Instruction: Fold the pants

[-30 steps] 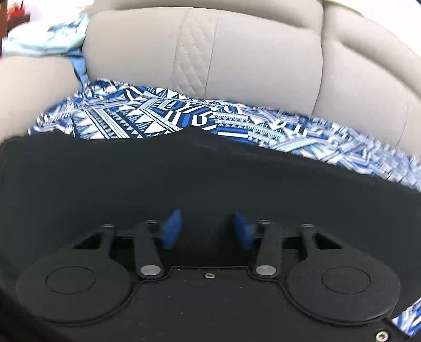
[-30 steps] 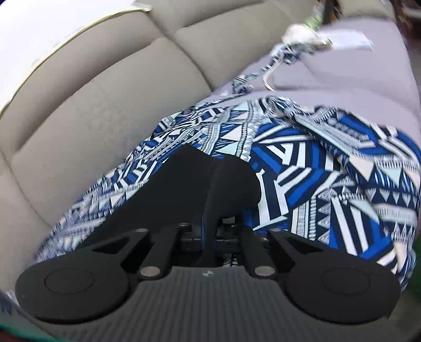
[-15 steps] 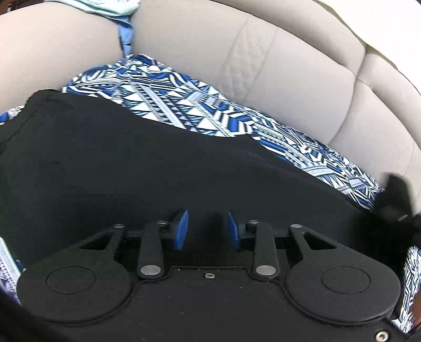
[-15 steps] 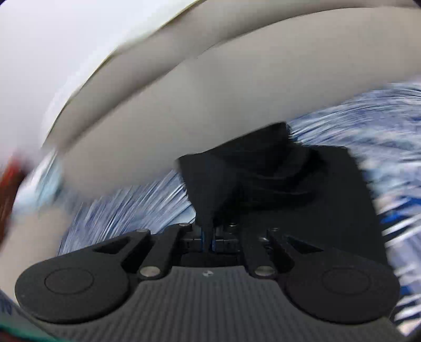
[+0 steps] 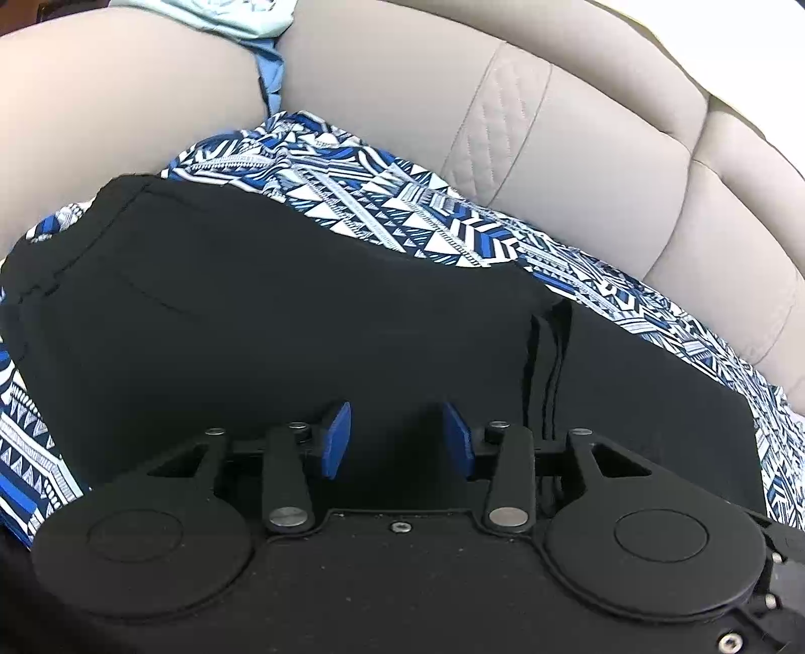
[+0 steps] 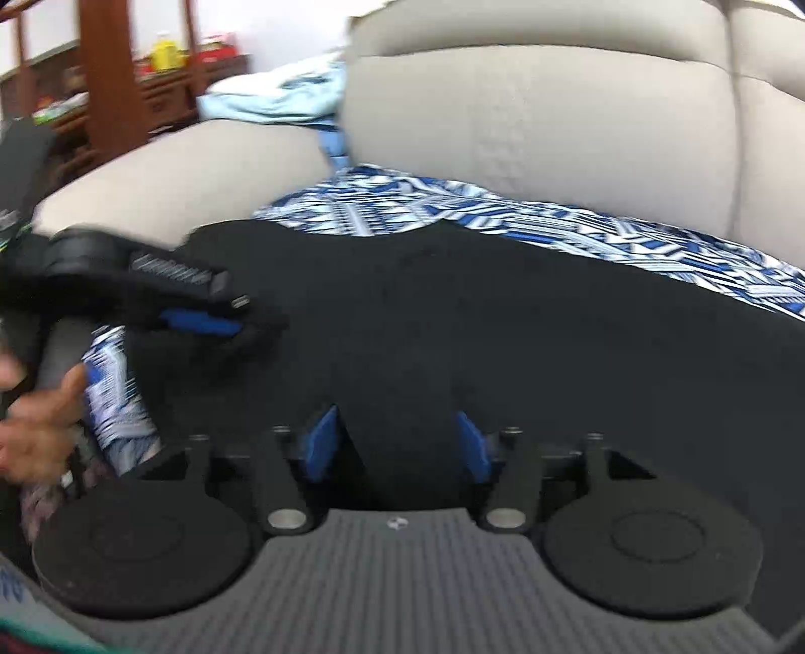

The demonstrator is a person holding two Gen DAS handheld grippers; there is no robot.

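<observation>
Black pants [image 5: 302,312] lie flat on a blue and white patterned cloth [image 5: 382,211] on a beige sofa. A folded layer with stacked edges [image 5: 546,362] rests on their right part. My left gripper [image 5: 396,440] is open just over the pants' near edge, nothing between its blue pads. My right gripper [image 6: 397,442] is open above the pants [image 6: 478,322], empty. The left gripper also shows in the right wrist view [image 6: 201,314], low over the pants' left end, held by a hand [image 6: 35,427].
The sofa backrest [image 5: 578,151] rises right behind the cloth, an armrest [image 5: 110,146] at the left. A light blue garment [image 5: 241,20] lies on the armrest top. Wooden furniture [image 6: 115,75] stands beyond the sofa.
My right gripper has swung across, let go of the black pant fabric and opened; the layer now lies folded over. My left gripper has stayed open over the pants.
</observation>
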